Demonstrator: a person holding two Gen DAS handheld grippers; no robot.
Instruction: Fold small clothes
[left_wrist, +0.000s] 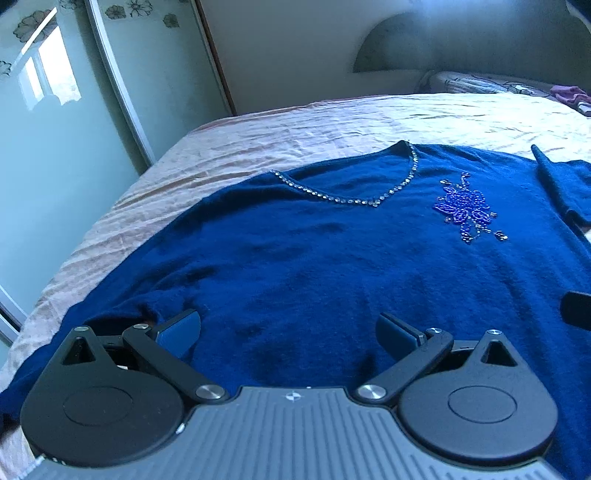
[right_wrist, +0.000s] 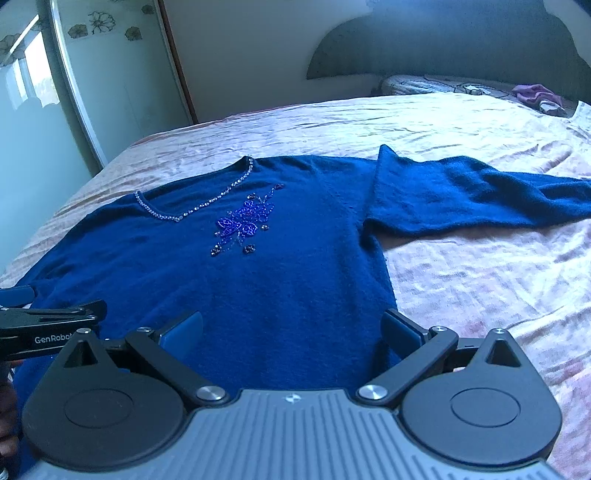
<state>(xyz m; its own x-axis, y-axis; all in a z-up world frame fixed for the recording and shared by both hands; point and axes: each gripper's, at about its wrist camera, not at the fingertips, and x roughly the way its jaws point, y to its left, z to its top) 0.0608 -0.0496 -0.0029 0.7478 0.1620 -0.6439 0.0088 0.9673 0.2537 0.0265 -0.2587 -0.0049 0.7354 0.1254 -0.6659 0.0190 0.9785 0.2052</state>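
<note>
A dark blue sweater (left_wrist: 314, 258) (right_wrist: 258, 280) lies flat, front up, on the bed. It has a rhinestone V-neck (left_wrist: 369, 199) (right_wrist: 207, 203) and a beaded flower (left_wrist: 467, 206) (right_wrist: 243, 221). One long sleeve (right_wrist: 480, 203) stretches out to the right. My left gripper (left_wrist: 288, 332) hovers open over the sweater's lower left part, nothing between its fingers. My right gripper (right_wrist: 291, 332) stands open over the lower right hem, with its right finger (right_wrist: 400, 334) near the side seam. The left gripper's body (right_wrist: 48, 328) shows at the left edge of the right wrist view.
The sweater rests on a wrinkled pale pink bedspread (right_wrist: 461, 280) (left_wrist: 258, 136). A mirrored wardrobe door (left_wrist: 55, 129) stands left of the bed. A headboard (right_wrist: 443, 48), a pillow (right_wrist: 443, 86) and a purple cloth (right_wrist: 539, 94) are at the far end.
</note>
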